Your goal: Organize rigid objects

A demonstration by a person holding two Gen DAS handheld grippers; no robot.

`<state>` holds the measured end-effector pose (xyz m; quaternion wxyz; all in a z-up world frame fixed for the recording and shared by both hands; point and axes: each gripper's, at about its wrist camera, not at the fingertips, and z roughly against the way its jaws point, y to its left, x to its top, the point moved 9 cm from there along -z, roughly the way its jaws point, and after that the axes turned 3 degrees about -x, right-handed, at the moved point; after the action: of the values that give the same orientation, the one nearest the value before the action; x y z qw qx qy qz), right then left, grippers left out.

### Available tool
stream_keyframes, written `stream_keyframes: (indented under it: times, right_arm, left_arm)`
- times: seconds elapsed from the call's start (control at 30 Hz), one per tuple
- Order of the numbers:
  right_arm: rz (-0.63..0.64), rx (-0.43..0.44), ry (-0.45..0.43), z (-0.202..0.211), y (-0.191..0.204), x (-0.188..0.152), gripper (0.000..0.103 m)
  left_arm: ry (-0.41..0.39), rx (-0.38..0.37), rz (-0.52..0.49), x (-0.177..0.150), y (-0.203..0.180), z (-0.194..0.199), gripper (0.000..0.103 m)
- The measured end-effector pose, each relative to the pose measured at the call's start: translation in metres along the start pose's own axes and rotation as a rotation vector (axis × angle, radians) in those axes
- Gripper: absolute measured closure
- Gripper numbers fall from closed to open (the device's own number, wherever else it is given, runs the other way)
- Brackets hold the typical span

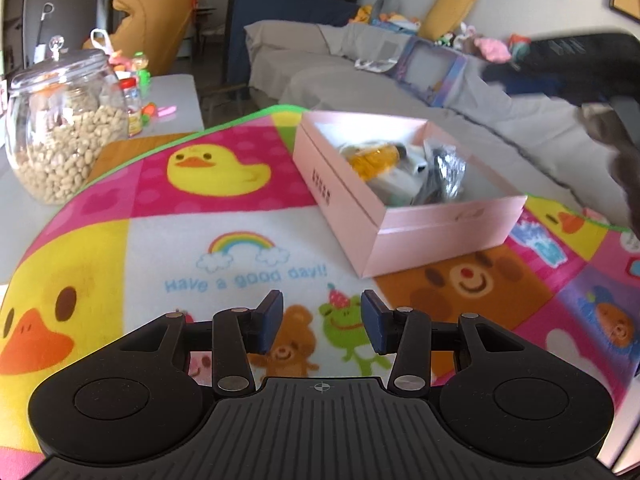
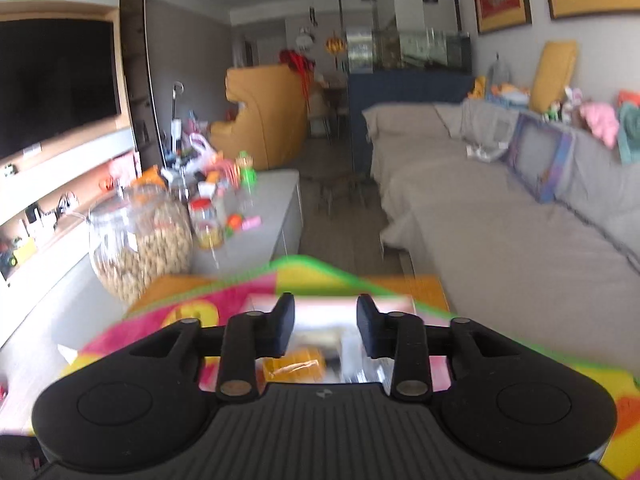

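Note:
An open pink box (image 1: 440, 228) stands on a colourful cartoon mat (image 1: 248, 216). Inside it lie an amber-yellow object (image 1: 376, 158), white items and a dark crinkled packet (image 1: 444, 176). My left gripper (image 1: 322, 320) is open and empty, low over the mat, short of the box. My right gripper (image 2: 326, 326) is open and empty, held above the box (image 2: 332, 304), with the amber object (image 2: 296, 366) showing below between its fingers. The right wrist view is blurred. The right hand's device shows dark and blurred at the right edge of the left wrist view (image 1: 616, 128).
A big glass jar of nuts (image 1: 60, 128) stands left of the mat, beside a small red-lidded jar (image 1: 132, 108) and toys on a grey table (image 1: 180, 96). A grey sofa (image 1: 400, 80) runs along the right.

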<state>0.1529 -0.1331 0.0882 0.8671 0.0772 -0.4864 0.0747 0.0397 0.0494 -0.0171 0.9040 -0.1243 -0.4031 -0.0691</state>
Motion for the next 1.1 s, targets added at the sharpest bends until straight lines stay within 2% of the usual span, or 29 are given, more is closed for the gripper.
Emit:
stream_keyframes:
  times: [0.13,0.27,0.37,0.47,0.5,0.57,0.67,0.77,0.9,1.1]
  right_arm:
    - [0.004,0.023,0.067,0.021,-0.016,-0.051,0.053]
    - [-0.024,0.012,0.131,0.026,-0.019,-0.101,0.045]
    - [-0.016,-0.02,0.203,0.01,-0.017,-0.141,0.044]
    - [0.02,-0.051,0.26,-0.007,-0.01,-0.171,0.043]
    - [0.042,-0.061,0.223,-0.005,-0.007,-0.172,0.04]
    - [0.084,-0.082,0.207,-0.006,-0.004,-0.178,0.033]
    - [0.063,-0.105,0.189,-0.011,-0.007,-0.18,0.018]
    - [0.018,-0.103,0.203,-0.014,-0.016,-0.178,0.009]
    - [0.033,-0.128,0.205,-0.021,-0.017,-0.174,0.0]
    - [0.011,-0.149,0.17,-0.023,-0.022,-0.174,0.0]
  left_arm:
    - [0.03,0.071,-0.101,-0.01,-0.009,-0.005,0.056]
    - [0.102,0.059,-0.086,-0.028,-0.018,-0.019,0.054]
    - [0.065,0.098,-0.109,-0.03,-0.028,-0.023,0.052]
    - [0.041,0.093,-0.077,-0.029,-0.034,-0.028,0.048]
    - [0.035,0.092,-0.069,-0.028,-0.036,-0.03,0.046]
    - [0.026,0.086,-0.067,-0.027,-0.04,-0.035,0.03]
    - [0.006,0.102,-0.092,-0.027,-0.049,-0.042,0.021]
    - [-0.026,0.127,-0.035,-0.024,-0.047,-0.045,0.021]
    - [-0.057,0.188,-0.003,-0.023,-0.047,-0.046,0.024]
    - [-0.064,0.207,0.0,-0.02,-0.044,-0.047,0.022]
